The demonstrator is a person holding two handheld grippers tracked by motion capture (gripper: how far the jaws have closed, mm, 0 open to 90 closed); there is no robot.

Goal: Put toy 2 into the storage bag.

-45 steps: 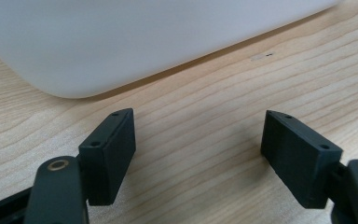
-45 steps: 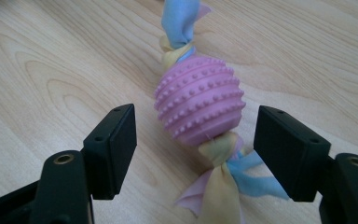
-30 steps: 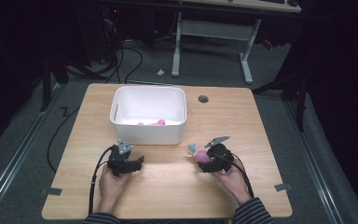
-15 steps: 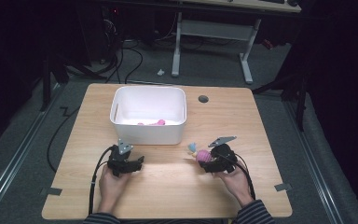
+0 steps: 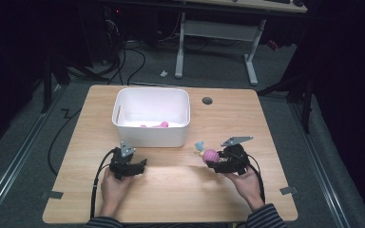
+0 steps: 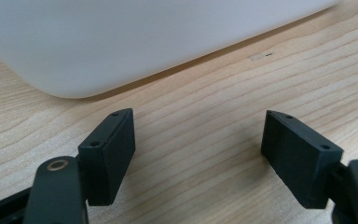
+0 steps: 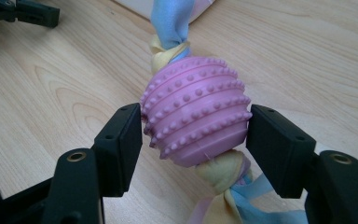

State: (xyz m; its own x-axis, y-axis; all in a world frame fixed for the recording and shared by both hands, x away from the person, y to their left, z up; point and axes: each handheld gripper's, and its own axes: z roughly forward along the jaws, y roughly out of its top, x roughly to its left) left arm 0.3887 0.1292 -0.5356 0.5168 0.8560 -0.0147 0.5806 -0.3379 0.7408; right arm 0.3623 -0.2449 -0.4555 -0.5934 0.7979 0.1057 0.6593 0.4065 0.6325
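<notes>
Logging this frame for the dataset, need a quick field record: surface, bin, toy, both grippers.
surface: wooden table
bin: white, open, mid-table, pink items inside
toy: pink studded ball with knotted cloth through it, right of the bin
right gripper: jaws shut on the ball's two sides
left gripper: jaws open, nothing between them, just before the bin's near wall
hands: one on each gripper, from the near edge
</notes>
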